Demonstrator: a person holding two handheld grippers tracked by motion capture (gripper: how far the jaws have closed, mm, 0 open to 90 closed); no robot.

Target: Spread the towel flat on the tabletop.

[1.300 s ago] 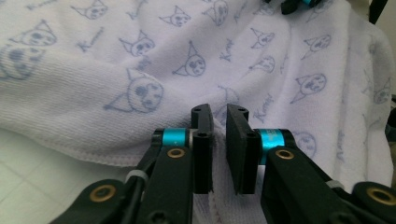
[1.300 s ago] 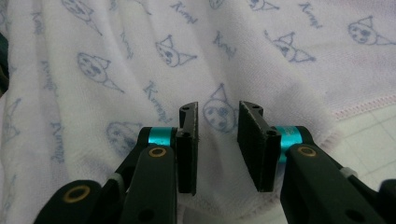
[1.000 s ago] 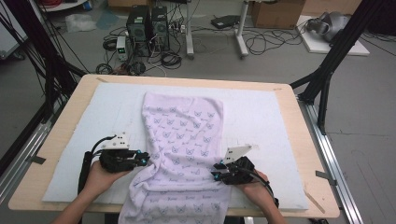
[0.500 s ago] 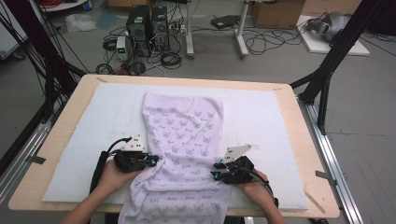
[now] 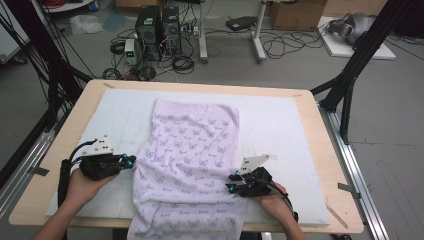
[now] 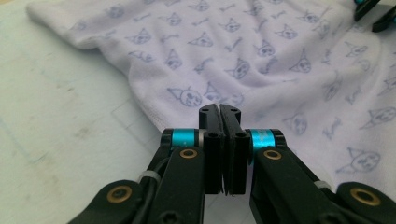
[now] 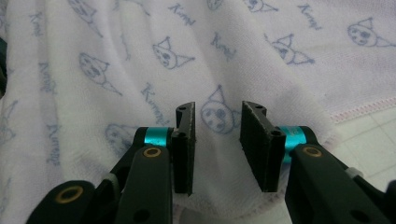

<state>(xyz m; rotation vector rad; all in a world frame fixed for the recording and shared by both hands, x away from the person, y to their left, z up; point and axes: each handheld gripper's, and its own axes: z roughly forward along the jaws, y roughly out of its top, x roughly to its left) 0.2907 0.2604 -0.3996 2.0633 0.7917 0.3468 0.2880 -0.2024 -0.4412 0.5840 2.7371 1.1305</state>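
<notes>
Left gripper (image 5: 131,161) fingers pressed together at the towel's (image 5: 192,150) edge, gripping nothing; right gripper (image 5: 229,188) fingers apart over it.

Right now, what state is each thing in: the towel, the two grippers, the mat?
Towel: spread lengthwise on the mat, wrinkled, near end hanging over the table's front edge.
Left gripper: shut, at the towel's edge; no cloth seen between its jaws.
Right gripper: open, jaws over the towel's edge.
Mat: flat on the table.
</notes>
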